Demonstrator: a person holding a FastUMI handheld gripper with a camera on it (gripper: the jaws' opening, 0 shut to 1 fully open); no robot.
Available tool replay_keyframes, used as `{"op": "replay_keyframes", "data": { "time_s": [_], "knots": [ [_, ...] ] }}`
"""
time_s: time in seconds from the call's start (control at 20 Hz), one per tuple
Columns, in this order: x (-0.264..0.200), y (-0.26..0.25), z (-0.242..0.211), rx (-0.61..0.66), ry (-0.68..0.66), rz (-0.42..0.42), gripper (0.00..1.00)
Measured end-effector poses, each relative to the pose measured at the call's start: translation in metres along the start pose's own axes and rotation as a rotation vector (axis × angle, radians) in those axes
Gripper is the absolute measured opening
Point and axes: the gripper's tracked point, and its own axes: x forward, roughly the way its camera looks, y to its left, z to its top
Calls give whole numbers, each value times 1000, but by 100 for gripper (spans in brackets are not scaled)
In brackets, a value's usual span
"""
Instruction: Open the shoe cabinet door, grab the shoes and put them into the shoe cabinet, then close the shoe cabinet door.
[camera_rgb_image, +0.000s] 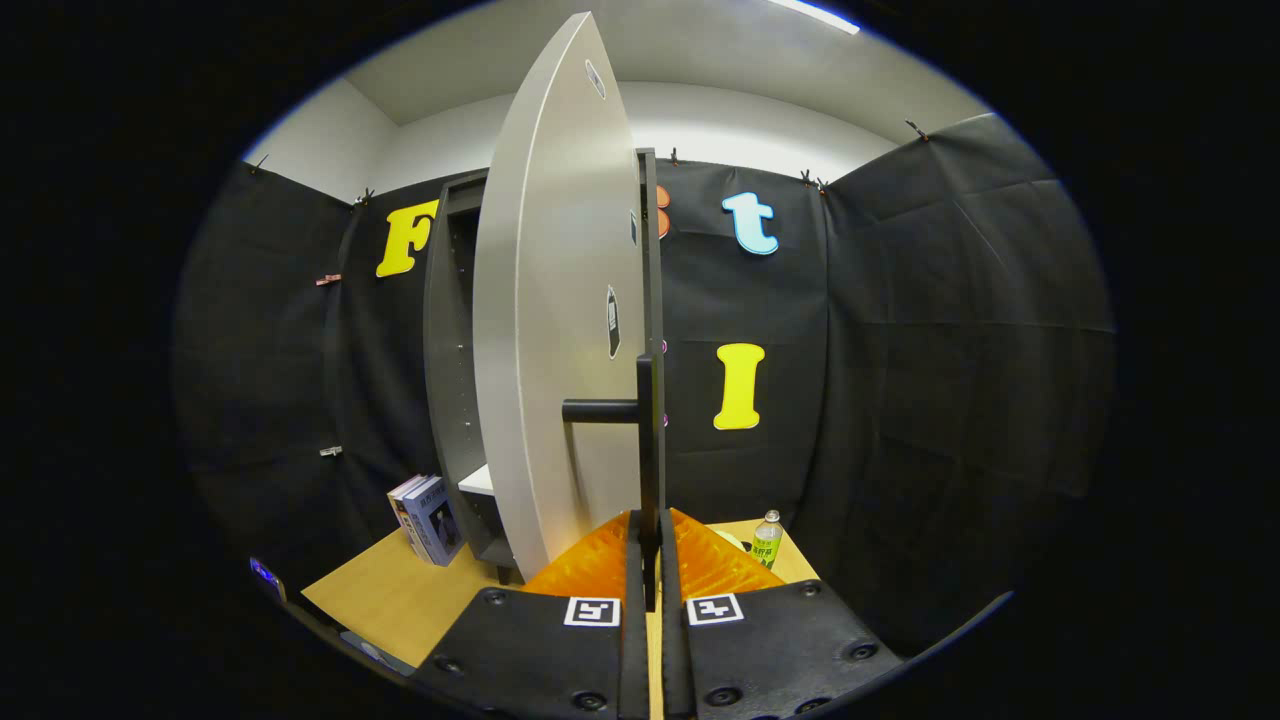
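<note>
The shoe cabinet (450, 330) is a tall dark box standing on the table just ahead of me. Its silver door (555, 320) is swung out toward me, so I see it almost edge-on. A black vertical handle bar (650, 400) runs along the door's near edge, joined to the door by a short black post (600, 411). My gripper (648, 535) is shut on the lower end of this handle bar, one finger on each side of it. Through the gap to the left of the door, a white shelf (478, 480) shows inside the cabinet.
The cabinet stands on a wooden table (390, 600). A few books (428, 520) lean against the cabinet's left side. A small plastic bottle (767, 540) stands on the table beyond my right finger. Black cloth walls close in the booth.
</note>
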Motion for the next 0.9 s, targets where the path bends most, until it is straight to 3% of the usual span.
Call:
{"op": "replay_keyframes", "data": {
  "time_s": [0.2, 0.6, 0.75, 0.9],
  "knots": [
    [-9, -25, 10, 15, -35, -46, 10],
    [-48, -19, 27, 2, -70, -23, 11],
    [-69, 6, 38, 22, -82, 29, 11],
    [-84, 43, 45, 32, -99, 103, 21]
  ]
}}
